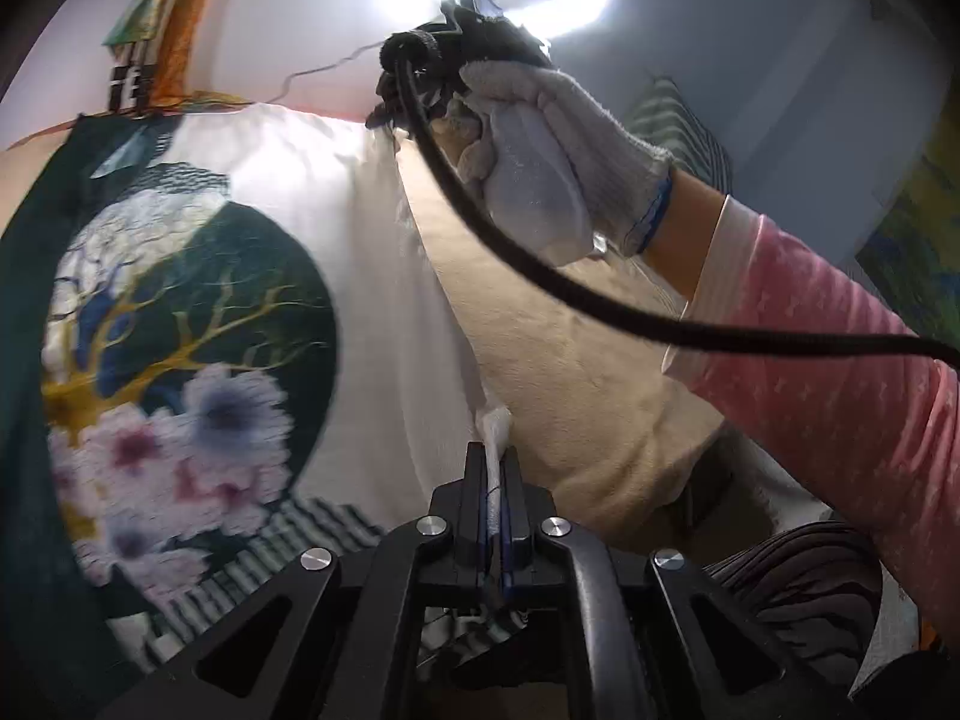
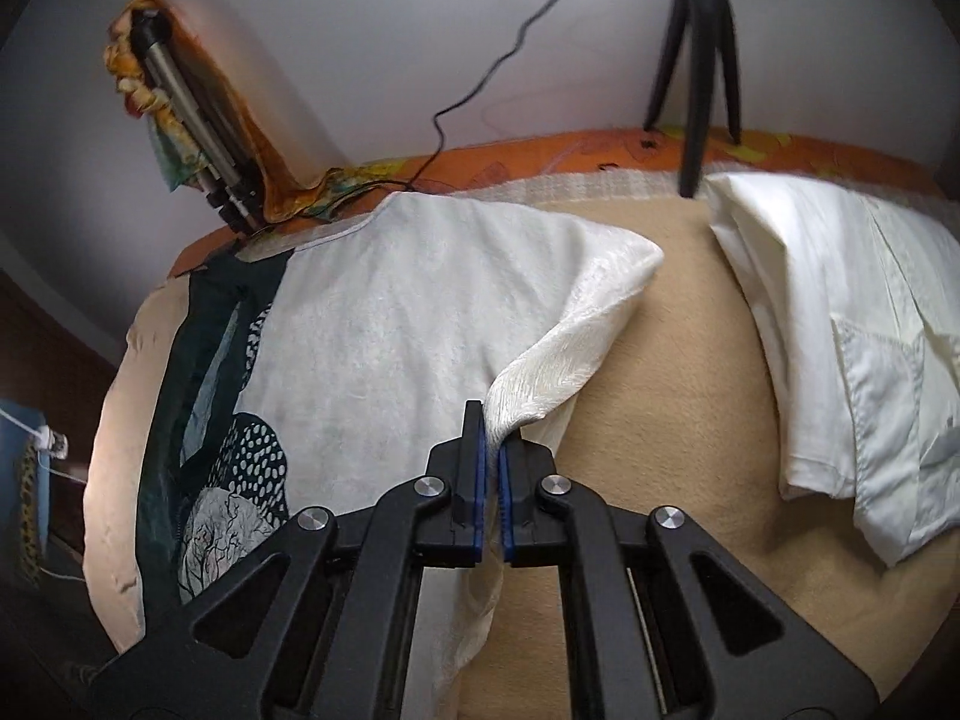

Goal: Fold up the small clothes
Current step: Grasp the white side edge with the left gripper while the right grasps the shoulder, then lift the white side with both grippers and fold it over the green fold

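A white garment (image 1: 384, 276) with a dark green panel and a printed tree with flowers lies spread on a beige blanket (image 1: 552, 372). My left gripper (image 1: 493, 480) is shut on the garment's right edge near its lower corner. The same garment (image 2: 408, 324) shows in the right wrist view, and my right gripper (image 2: 492, 450) is shut on a fold of its right edge, lifted a little off the blanket (image 2: 672, 360). In the left wrist view the right gripper (image 1: 390, 114) is at the far end of that edge, held by a gloved hand (image 1: 540, 138).
A folded white shirt (image 2: 840, 324) lies on the blanket at the right. A black tripod (image 2: 696, 60) stands at the far edge, a folded silver tripod (image 2: 198, 144) leans at the back left. A black cable (image 1: 600, 306) hangs from the right gripper. Dark clothing (image 1: 798, 600) lies near right.
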The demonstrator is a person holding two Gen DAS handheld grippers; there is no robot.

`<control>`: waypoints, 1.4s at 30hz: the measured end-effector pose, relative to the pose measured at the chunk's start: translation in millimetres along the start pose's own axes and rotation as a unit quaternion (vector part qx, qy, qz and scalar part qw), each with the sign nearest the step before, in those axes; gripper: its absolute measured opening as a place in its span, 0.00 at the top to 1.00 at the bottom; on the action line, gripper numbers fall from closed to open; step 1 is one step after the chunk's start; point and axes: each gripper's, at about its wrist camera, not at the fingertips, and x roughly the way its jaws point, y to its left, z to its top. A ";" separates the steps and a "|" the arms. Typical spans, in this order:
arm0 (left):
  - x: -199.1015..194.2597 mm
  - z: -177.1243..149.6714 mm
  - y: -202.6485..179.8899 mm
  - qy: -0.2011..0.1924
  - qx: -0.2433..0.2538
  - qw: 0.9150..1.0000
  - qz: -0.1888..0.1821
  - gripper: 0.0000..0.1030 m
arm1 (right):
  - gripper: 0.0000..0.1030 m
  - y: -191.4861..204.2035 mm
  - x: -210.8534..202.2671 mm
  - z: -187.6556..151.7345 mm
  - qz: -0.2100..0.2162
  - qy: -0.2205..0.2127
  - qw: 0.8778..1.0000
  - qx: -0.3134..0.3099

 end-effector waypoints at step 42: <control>-26.6 -27.7 77.9 0.012 -0.065 0.997 0.032 1.00 | 0.96 43.6 63.0 30.6 0.078 0.048 0.996 0.007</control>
